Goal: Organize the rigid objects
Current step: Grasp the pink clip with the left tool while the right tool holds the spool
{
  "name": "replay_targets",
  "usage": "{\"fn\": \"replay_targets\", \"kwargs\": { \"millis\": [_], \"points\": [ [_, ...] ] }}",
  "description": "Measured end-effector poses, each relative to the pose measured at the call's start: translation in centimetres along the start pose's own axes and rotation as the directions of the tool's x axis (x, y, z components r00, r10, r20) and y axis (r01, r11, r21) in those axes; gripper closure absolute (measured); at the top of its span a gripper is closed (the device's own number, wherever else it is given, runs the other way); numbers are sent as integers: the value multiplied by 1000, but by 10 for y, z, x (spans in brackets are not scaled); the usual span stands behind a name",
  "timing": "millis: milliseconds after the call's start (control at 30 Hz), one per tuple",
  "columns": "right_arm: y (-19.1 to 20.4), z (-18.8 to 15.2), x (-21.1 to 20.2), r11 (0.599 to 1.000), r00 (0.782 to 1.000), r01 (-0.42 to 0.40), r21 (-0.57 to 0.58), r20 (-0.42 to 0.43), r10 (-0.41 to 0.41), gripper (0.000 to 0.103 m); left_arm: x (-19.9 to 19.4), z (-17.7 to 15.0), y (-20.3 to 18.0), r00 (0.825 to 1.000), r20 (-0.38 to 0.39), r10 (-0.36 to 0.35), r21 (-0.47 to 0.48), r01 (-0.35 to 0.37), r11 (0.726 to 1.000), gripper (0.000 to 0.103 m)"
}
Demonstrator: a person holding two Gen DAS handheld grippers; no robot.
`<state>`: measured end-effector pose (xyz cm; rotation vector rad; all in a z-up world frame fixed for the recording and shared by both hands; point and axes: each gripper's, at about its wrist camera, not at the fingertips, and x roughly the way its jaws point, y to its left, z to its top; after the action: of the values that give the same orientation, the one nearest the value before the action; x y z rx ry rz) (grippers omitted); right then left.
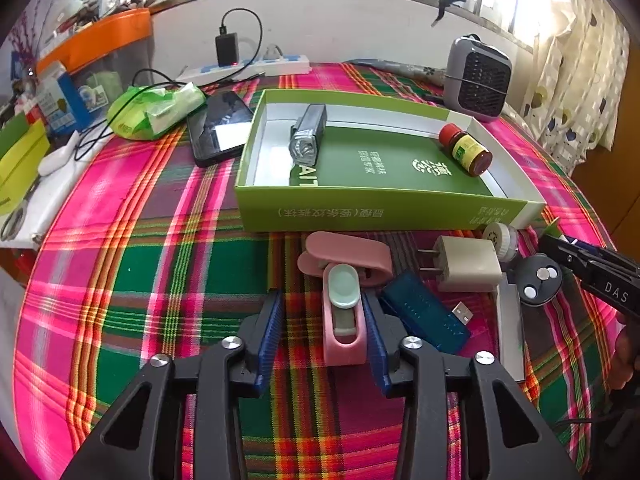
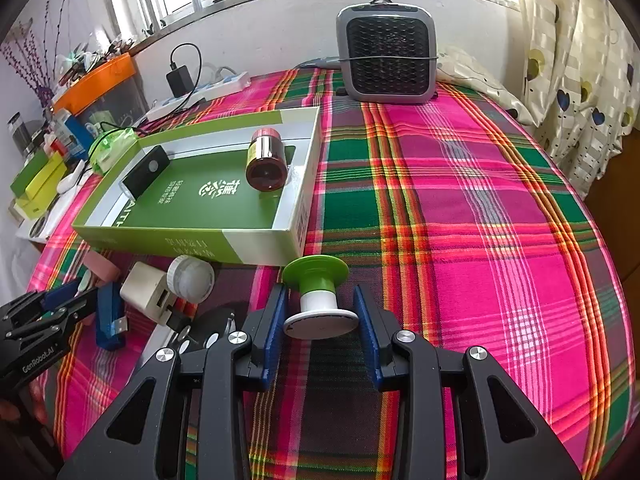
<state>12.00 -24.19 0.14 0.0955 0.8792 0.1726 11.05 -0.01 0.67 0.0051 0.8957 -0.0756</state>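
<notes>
A green box (image 1: 360, 212) (image 2: 192, 240) lies open on the plaid cloth. It holds a silver bike light (image 1: 308, 132) (image 2: 146, 174) and a red-capped bottle (image 1: 466, 150) (image 2: 267, 164). My left gripper (image 1: 324, 320) is open around a pink clip with a mint pad (image 1: 344, 312); its right pad touches the clip. My right gripper (image 2: 320, 312) is open around a green-and-white spool (image 2: 318, 292), pads close to its white flange. A blue USB stick (image 1: 424, 316) (image 2: 109, 316), a white charger (image 1: 466, 264) (image 2: 146, 290) and a white jar (image 2: 191, 280) lie in front of the box.
A small grey heater (image 2: 386, 52) (image 1: 478, 80) stands at the back. A phone (image 1: 218, 126), a green bag (image 1: 156, 110) and a power strip (image 1: 248, 68) lie left of the box. A black round piece with magnets (image 1: 538, 280) lies by the charger. Clutter fills the left shelf.
</notes>
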Motion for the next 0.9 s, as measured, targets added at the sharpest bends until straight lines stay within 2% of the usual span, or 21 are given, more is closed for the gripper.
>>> {"fn": "replay_targets", "kwargs": {
  "millis": [400,900],
  "points": [
    [1,0,0,1000,1000,5,-3,0,-5,68,-2,-1,0,1000,5,-10,-4,10,1000,86],
    [1,-1,0,1000,1000,10,-6,1,-10,68,-2,-2,0,1000,5,-18,-6,18,1000,86]
  ]
}}
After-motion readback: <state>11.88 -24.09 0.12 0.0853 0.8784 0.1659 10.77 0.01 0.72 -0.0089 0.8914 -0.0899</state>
